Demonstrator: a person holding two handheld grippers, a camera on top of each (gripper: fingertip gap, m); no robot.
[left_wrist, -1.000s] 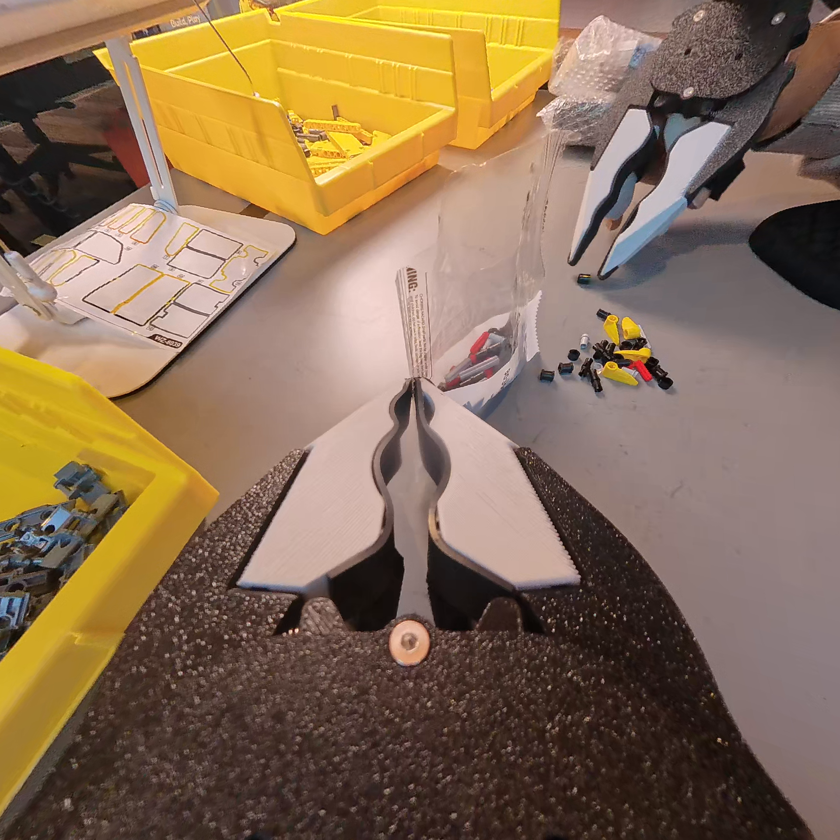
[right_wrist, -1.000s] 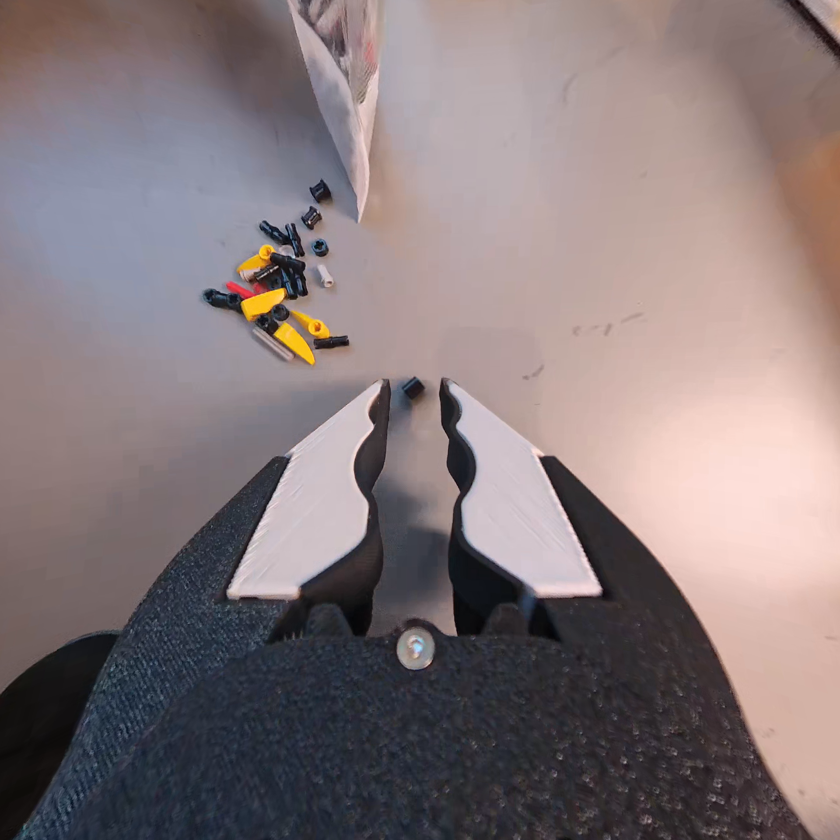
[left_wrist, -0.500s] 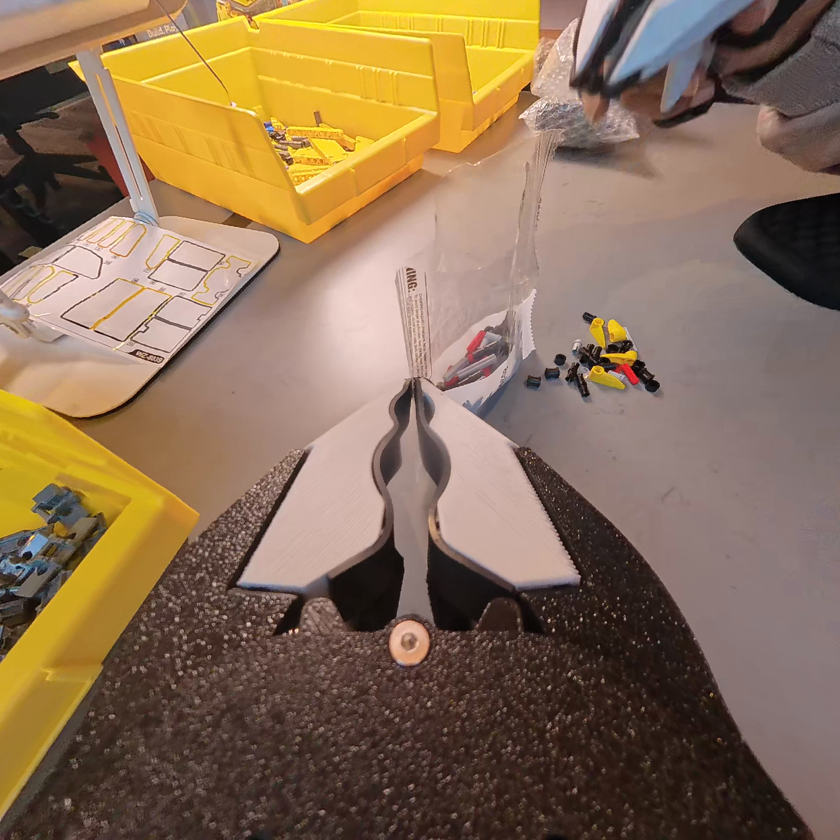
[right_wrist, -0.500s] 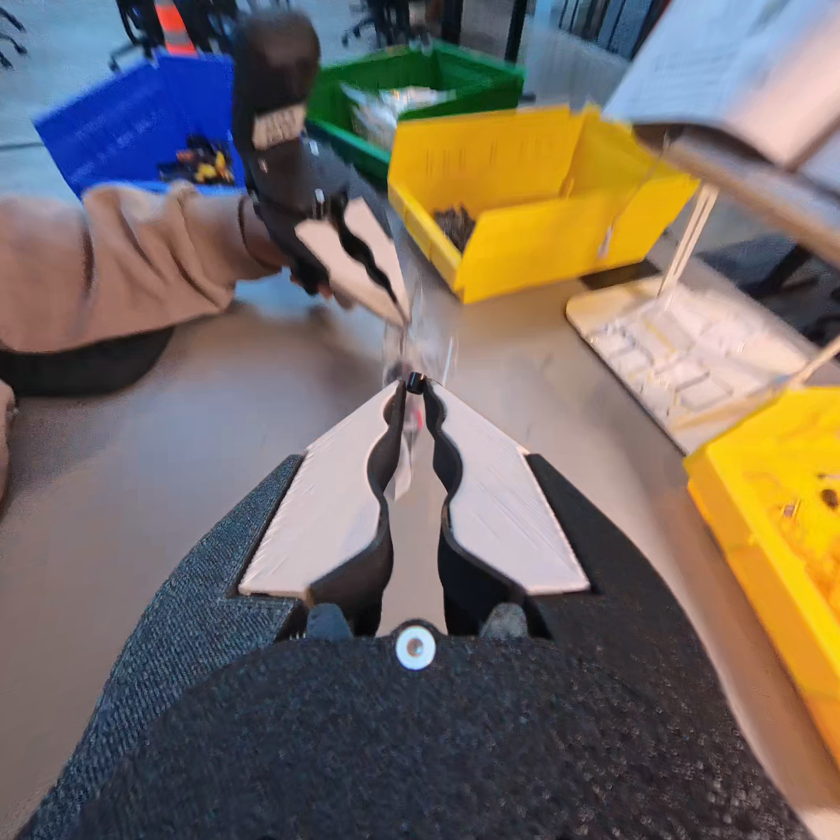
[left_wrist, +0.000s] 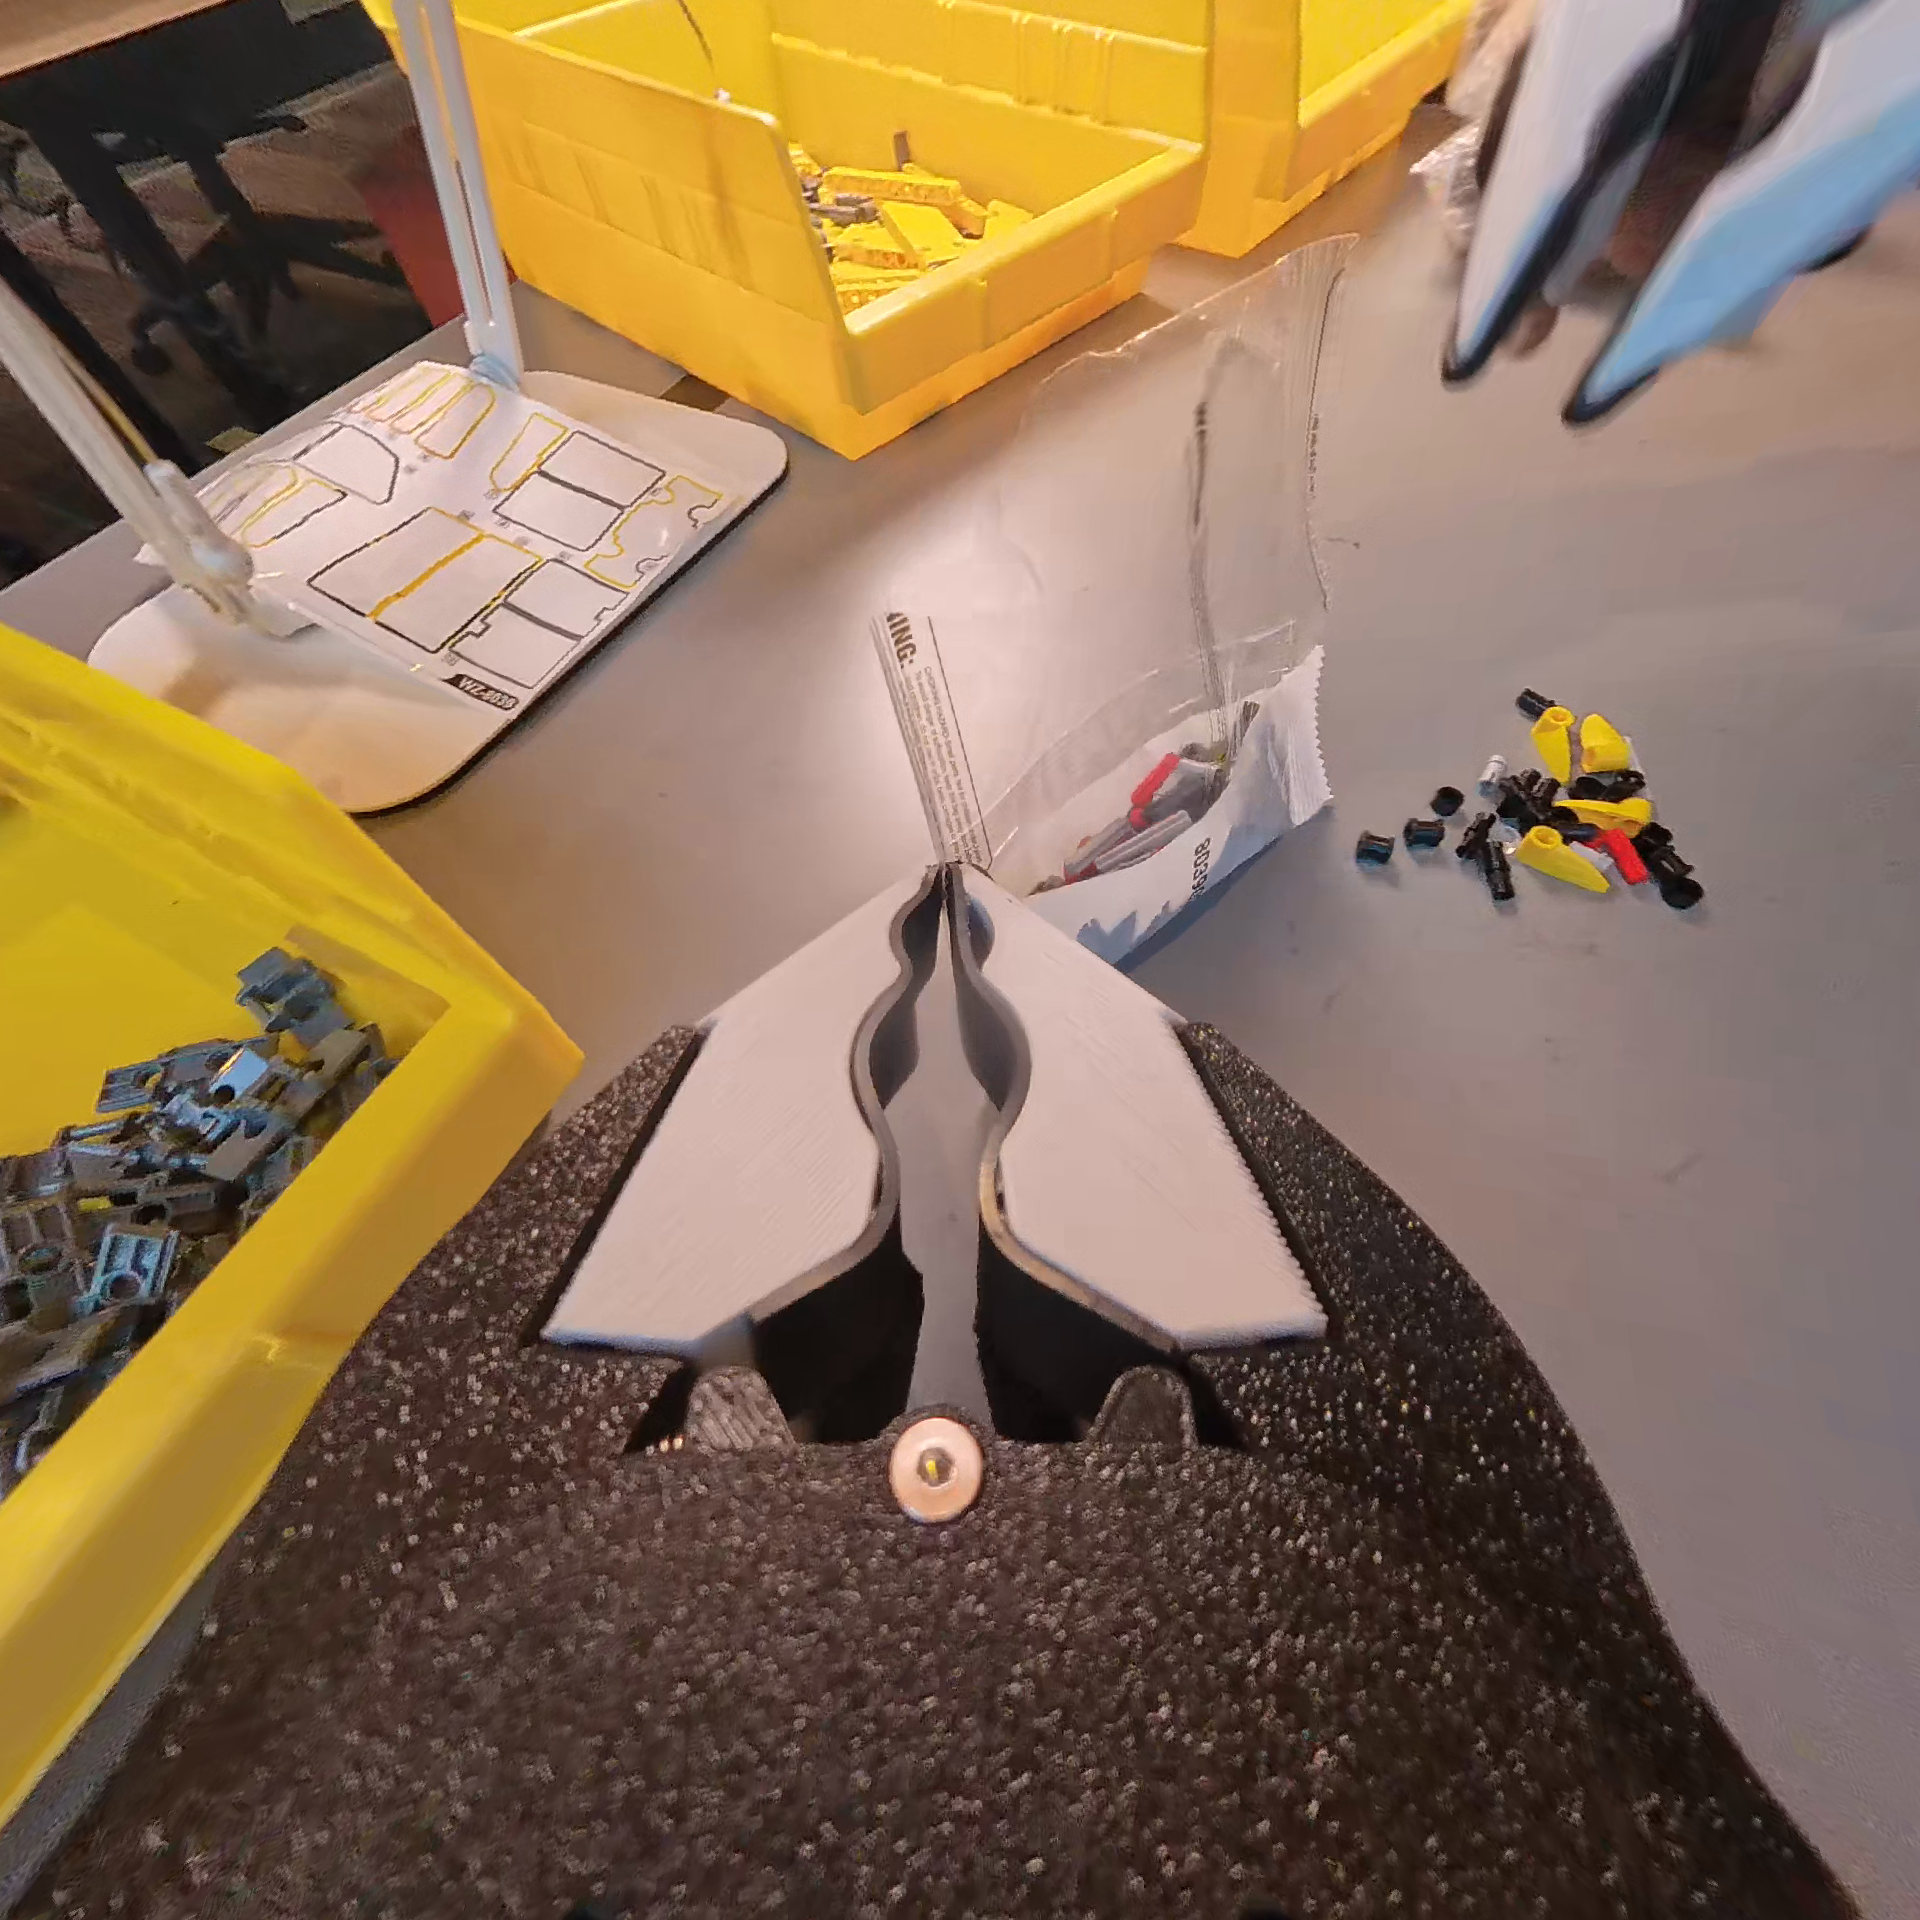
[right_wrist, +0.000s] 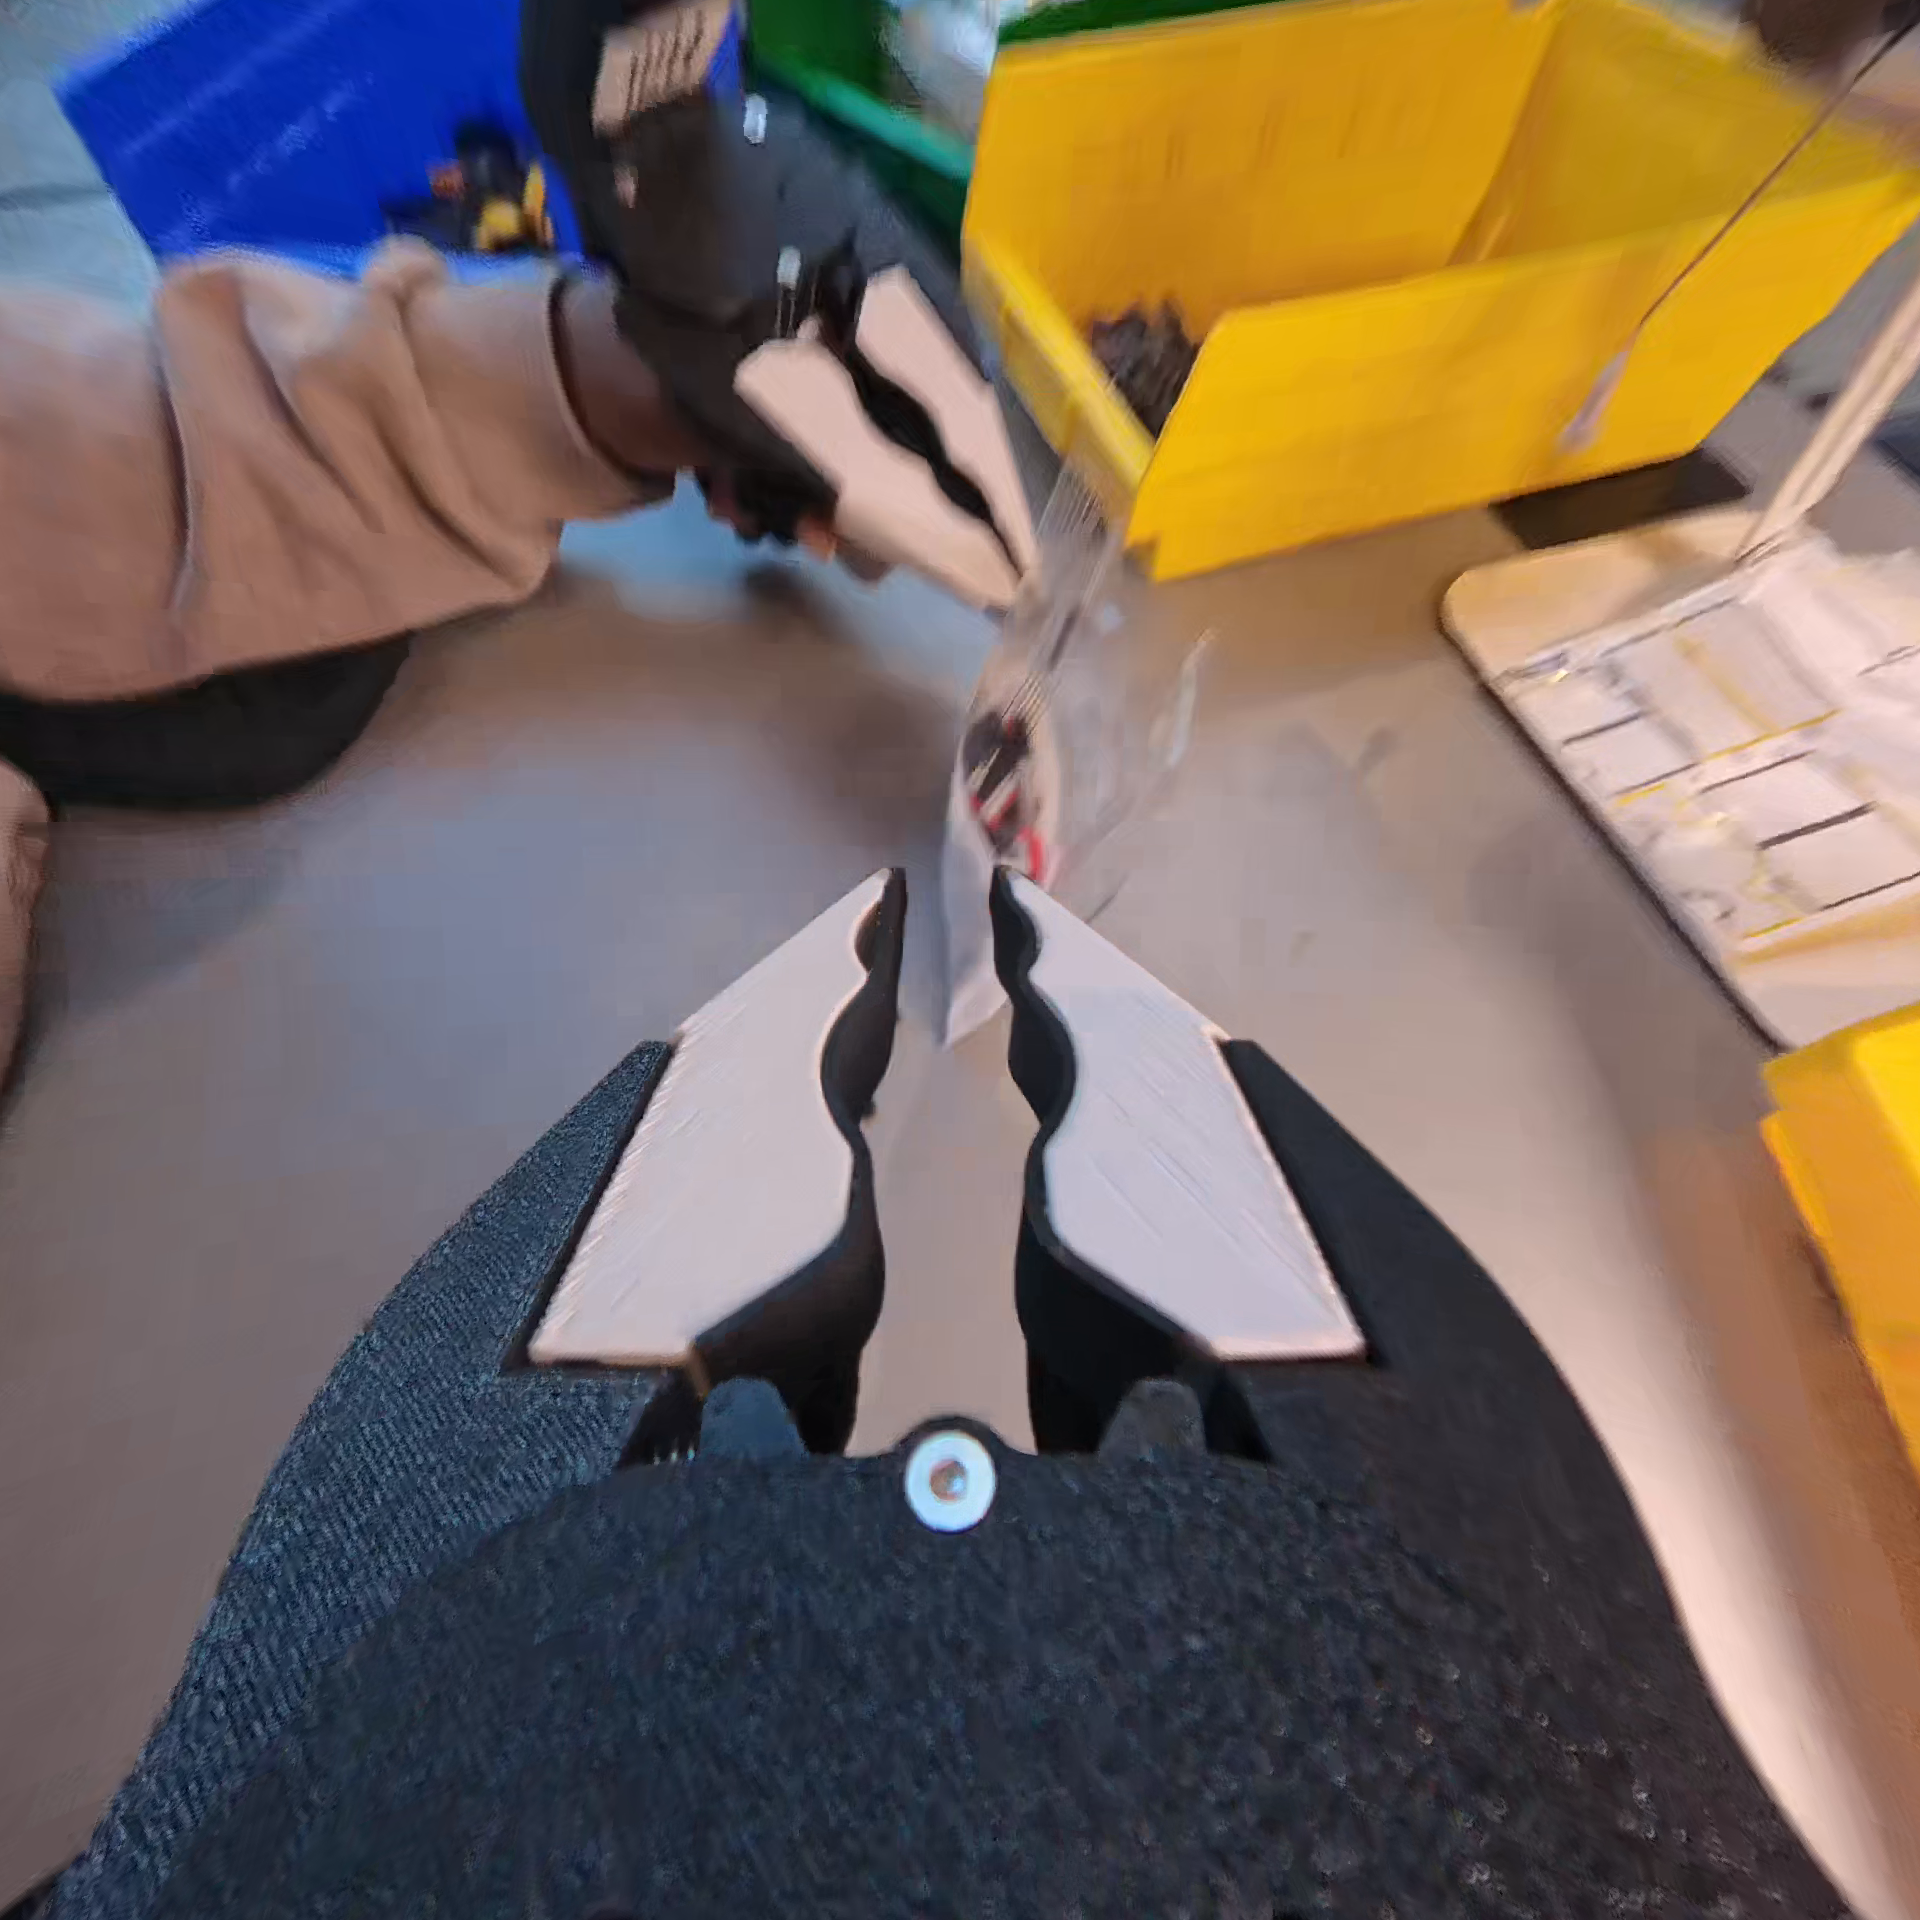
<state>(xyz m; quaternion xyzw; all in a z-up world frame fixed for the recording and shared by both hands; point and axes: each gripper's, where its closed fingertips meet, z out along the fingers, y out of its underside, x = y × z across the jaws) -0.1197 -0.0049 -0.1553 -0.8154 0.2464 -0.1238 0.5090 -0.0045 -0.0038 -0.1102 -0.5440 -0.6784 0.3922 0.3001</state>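
Left tongs (left_wrist: 943, 878) clenched on the clear bag (left_wrist: 1143, 665) edge, its bottom resting on the counter (left_wrist: 1455, 1195) beside the spilled pile of small parts (left_wrist: 1548, 810), while right tongs (right_wrist: 945, 883), jaws parted, blurrily appear empty just above that bag.
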